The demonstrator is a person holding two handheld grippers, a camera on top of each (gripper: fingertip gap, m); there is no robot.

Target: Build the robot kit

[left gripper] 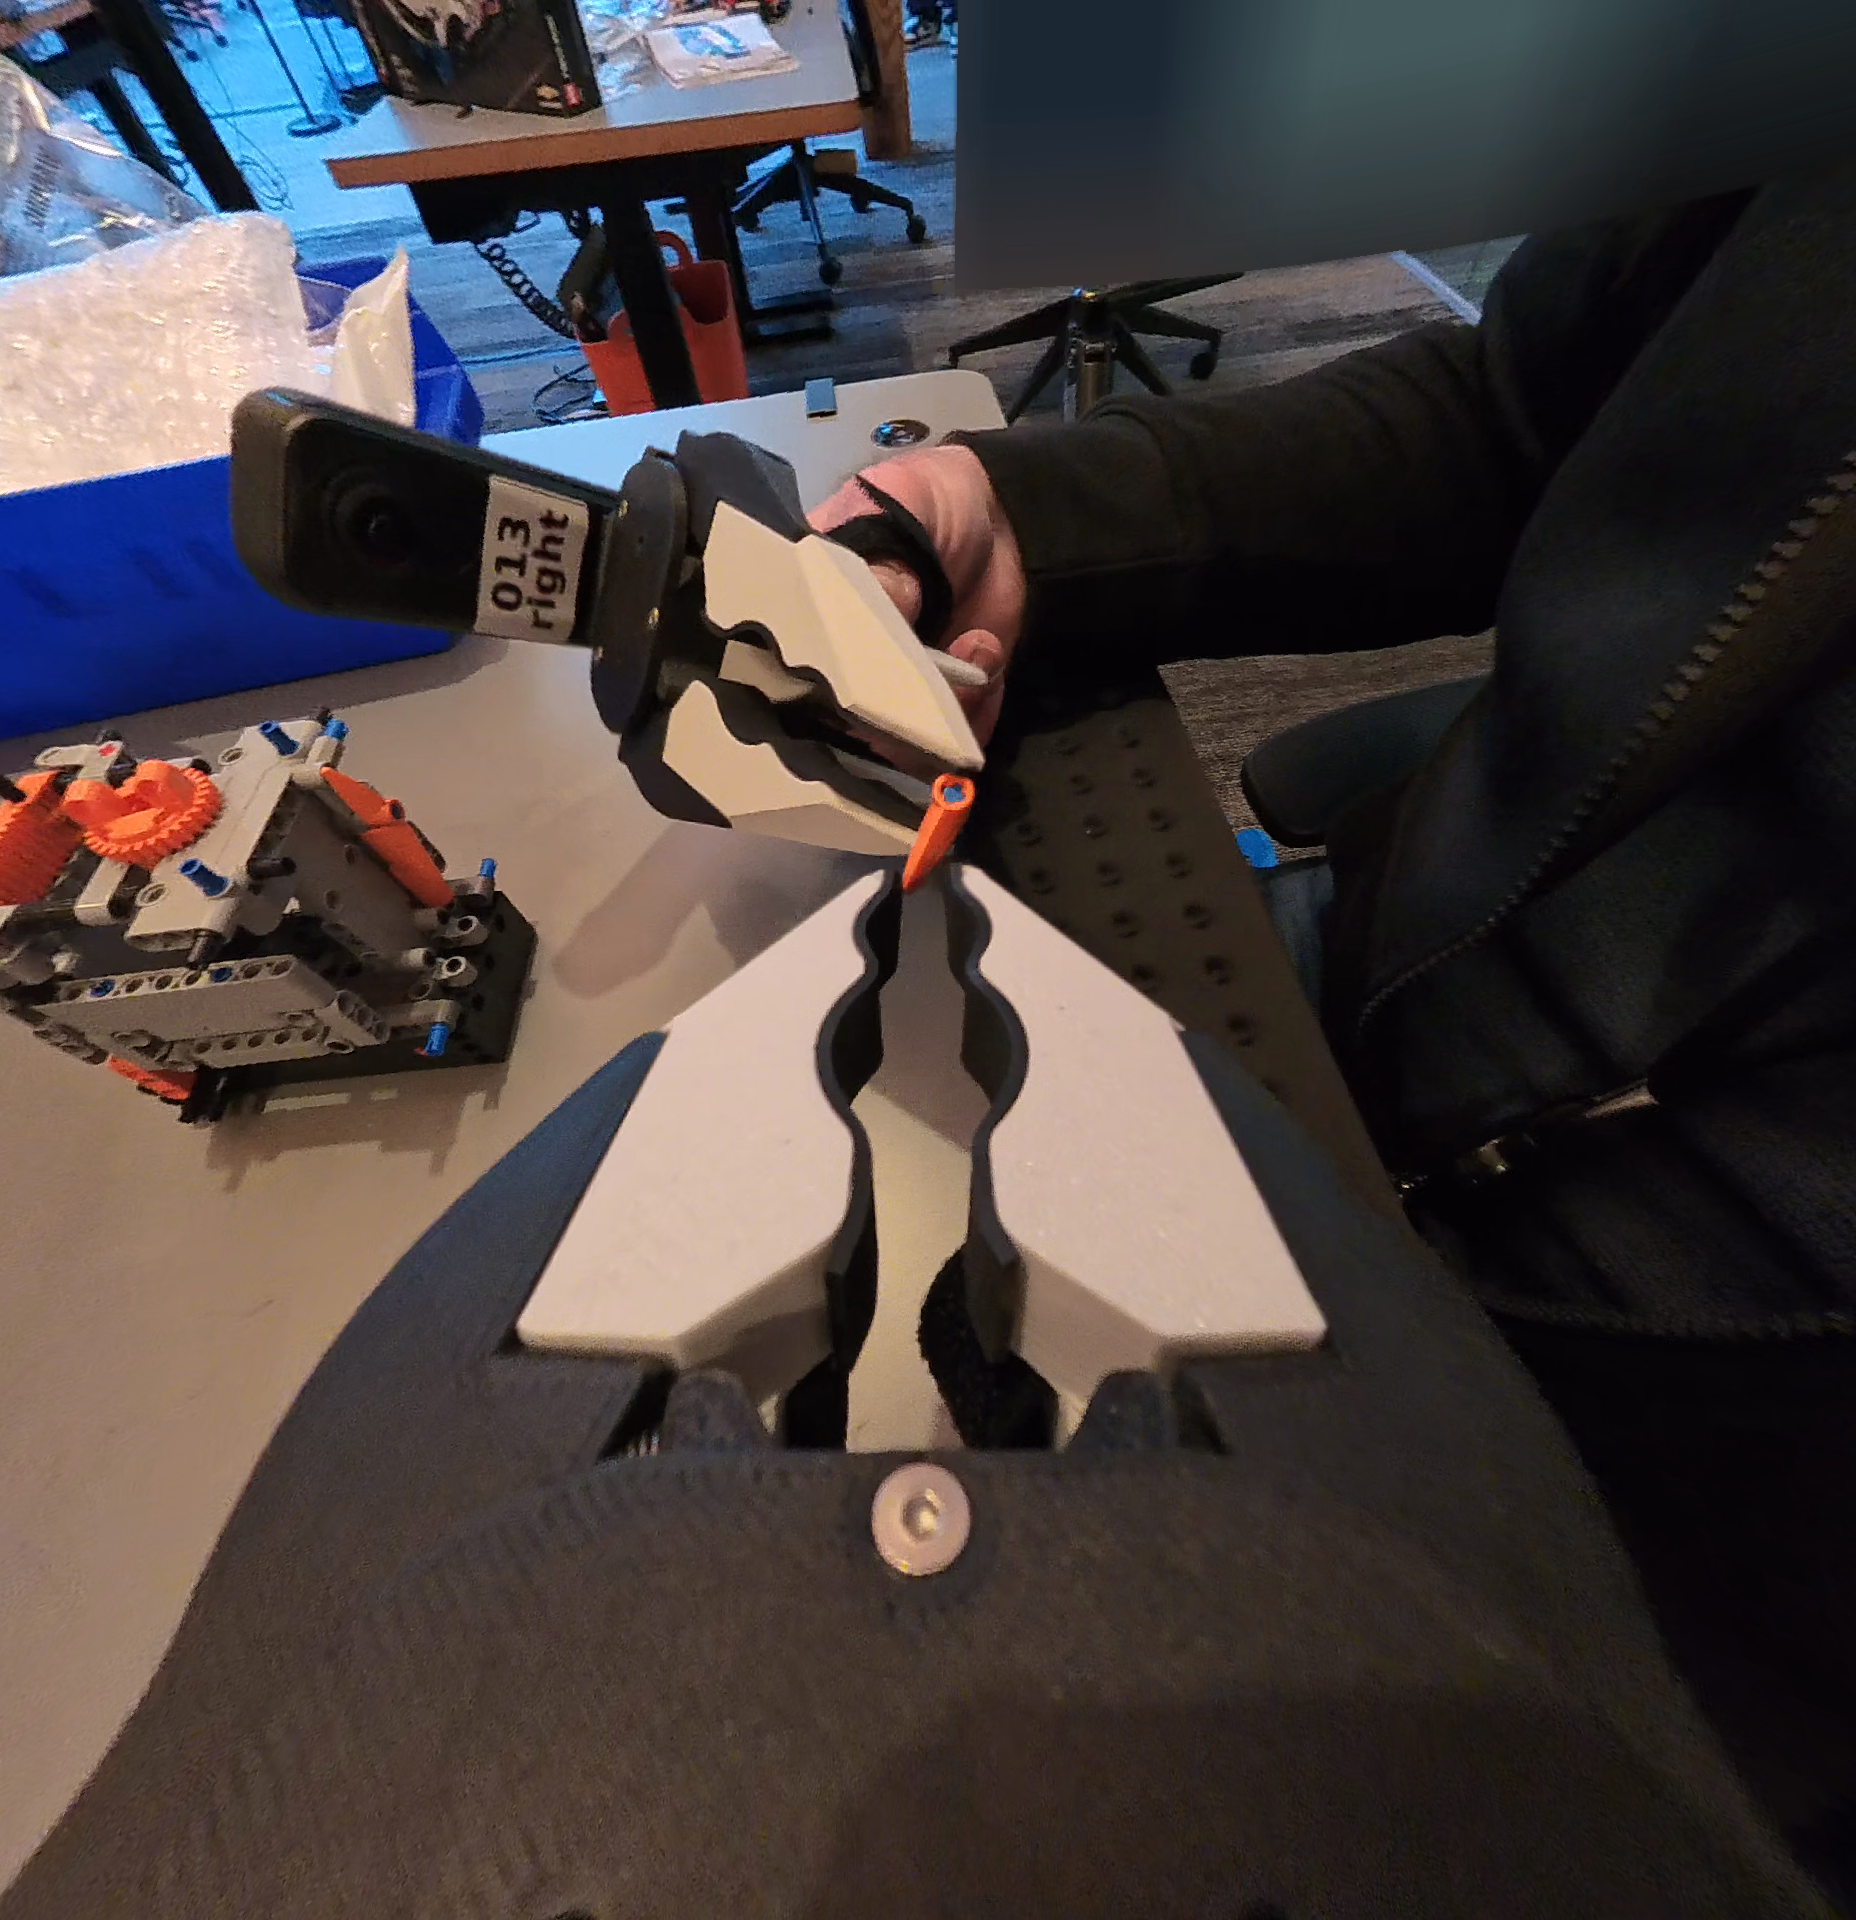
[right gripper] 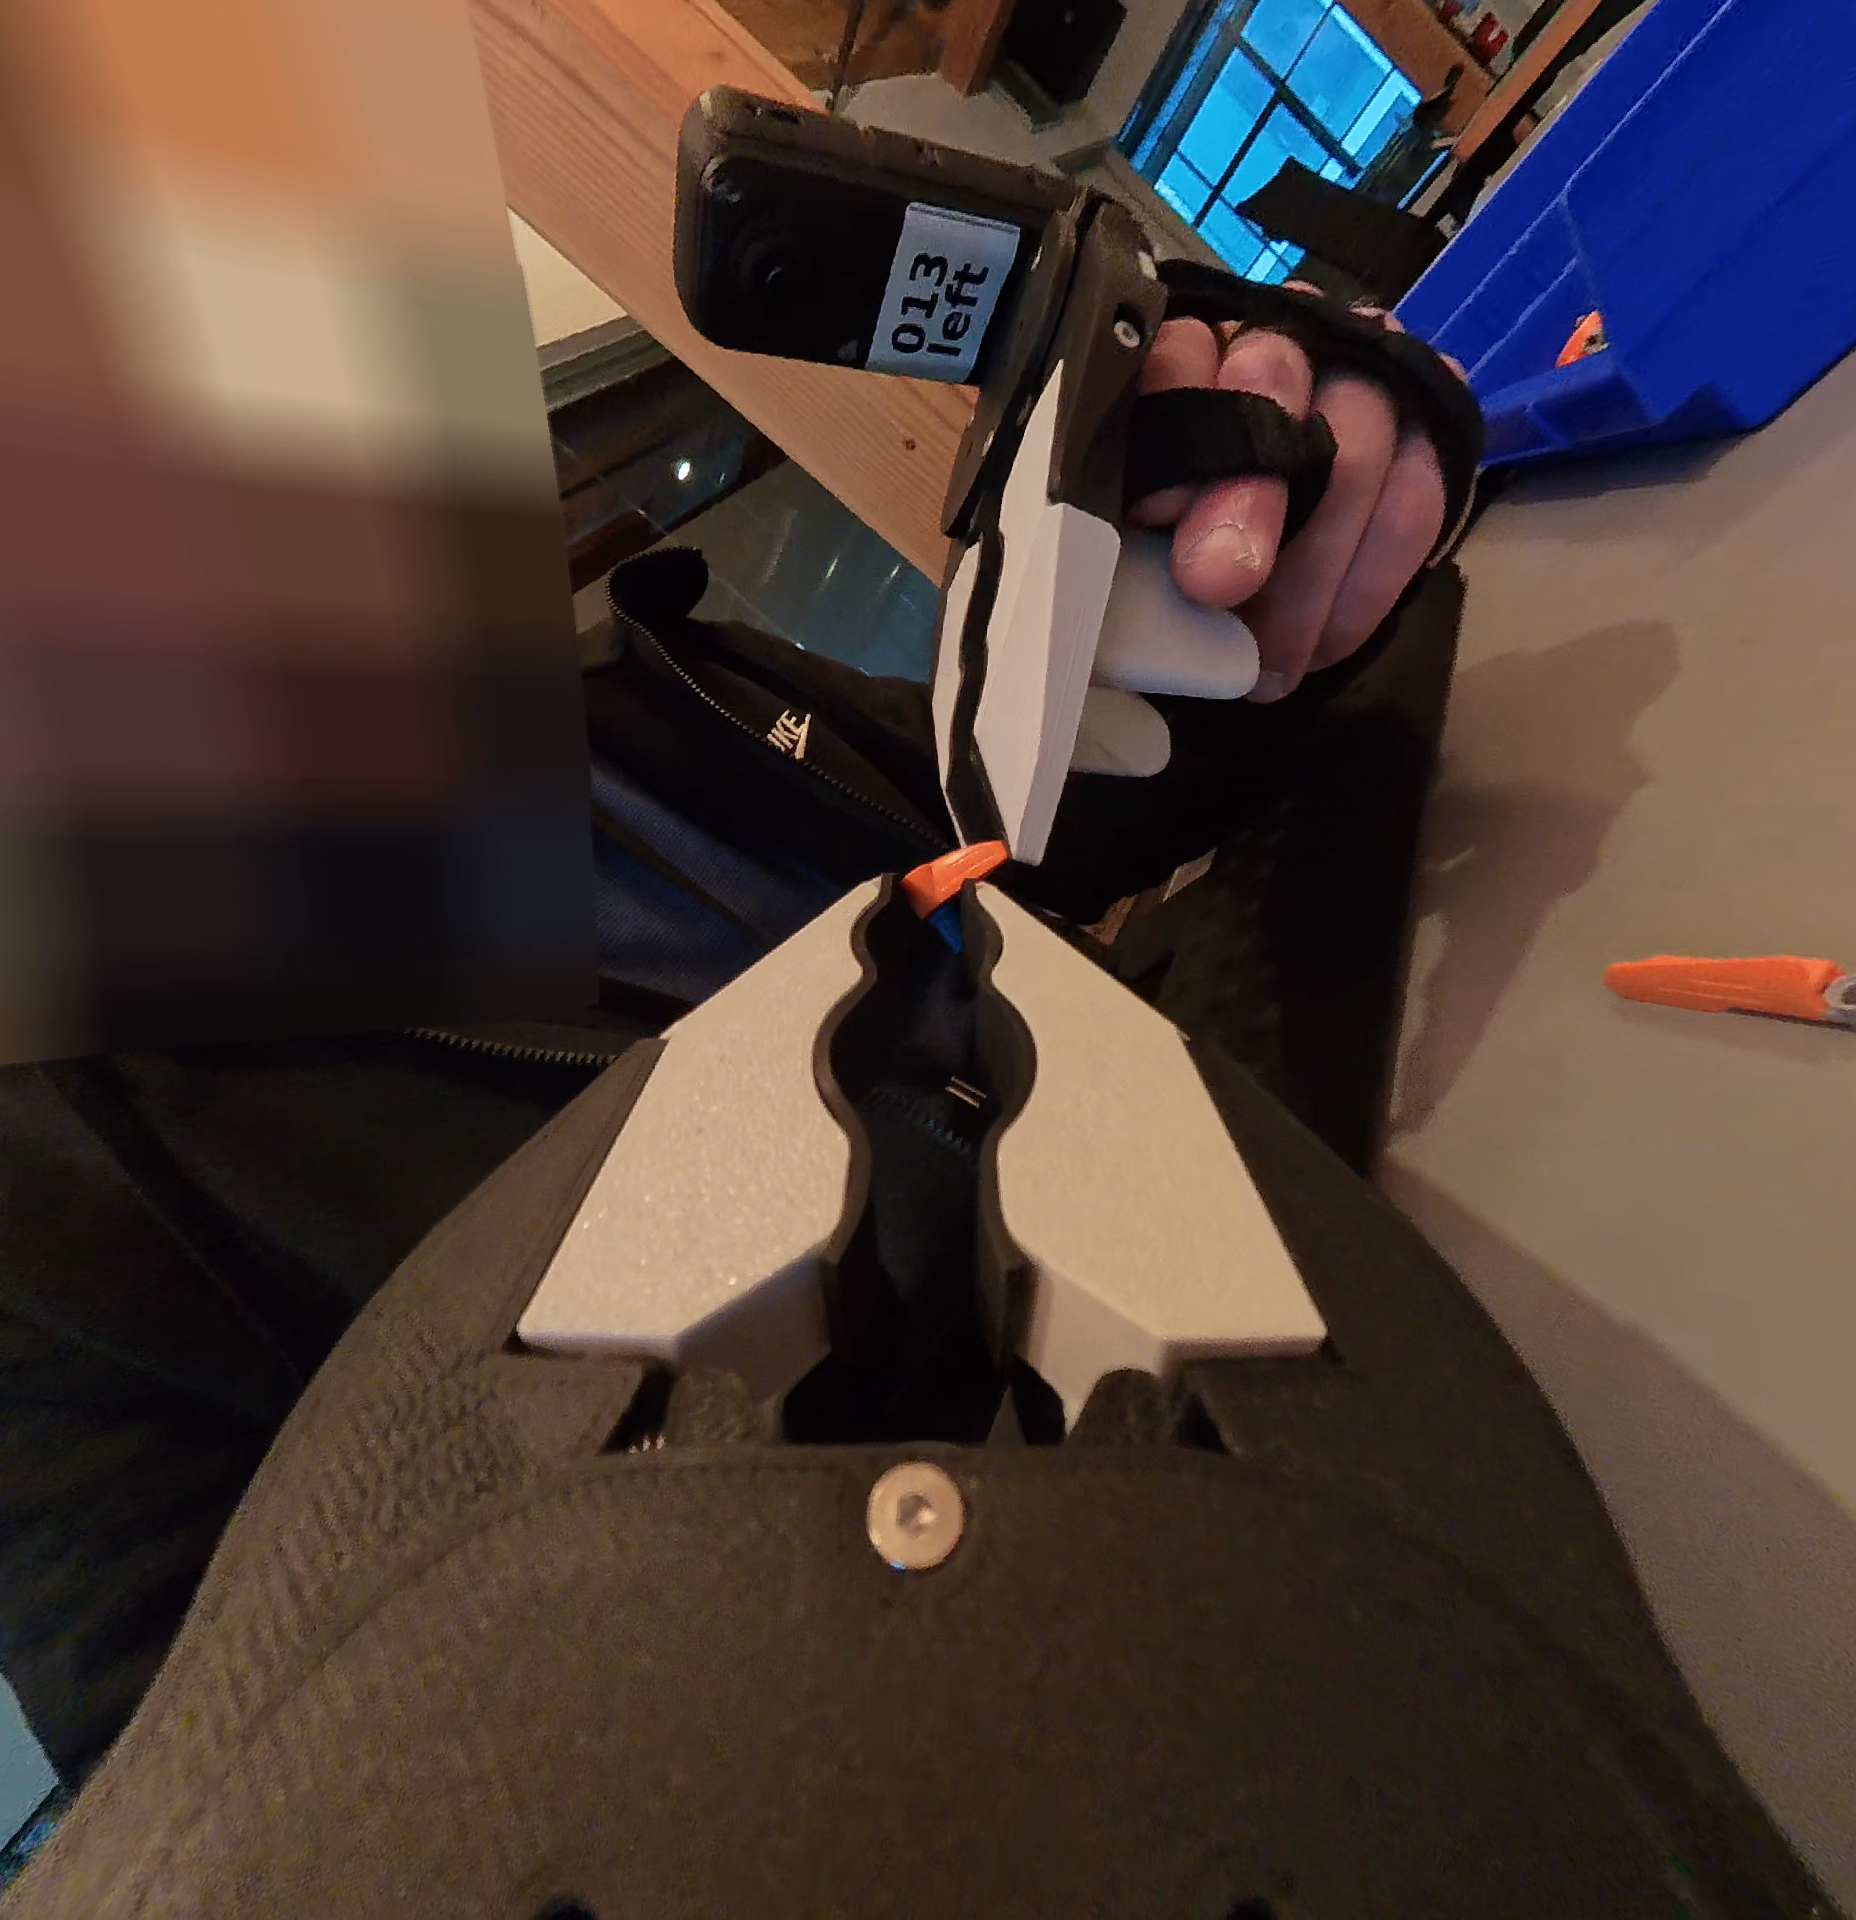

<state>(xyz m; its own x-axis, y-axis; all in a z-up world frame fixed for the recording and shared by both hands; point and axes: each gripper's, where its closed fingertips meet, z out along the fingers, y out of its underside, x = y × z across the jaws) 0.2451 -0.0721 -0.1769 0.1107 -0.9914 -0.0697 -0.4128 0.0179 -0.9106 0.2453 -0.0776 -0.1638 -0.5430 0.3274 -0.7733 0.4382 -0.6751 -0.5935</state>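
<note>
Both tongs, the left gripper [left gripper: 919, 883] and right gripper [right gripper: 929, 894], were closed tip to tip on one small orange peg [left gripper: 934, 828], held above the table edge [left gripper: 591, 831], its long axis spanning them, neither being nearer.

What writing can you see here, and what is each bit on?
I won't read writing aloud; it sits here.
White sticker on the camera above the right claw: clear print.
White sticker on the camera above the left claw: clear print.
Black jacket: small pale mark.
Dark box on the far table: unreadable.
Orange piece between both claws: no writing.
</note>
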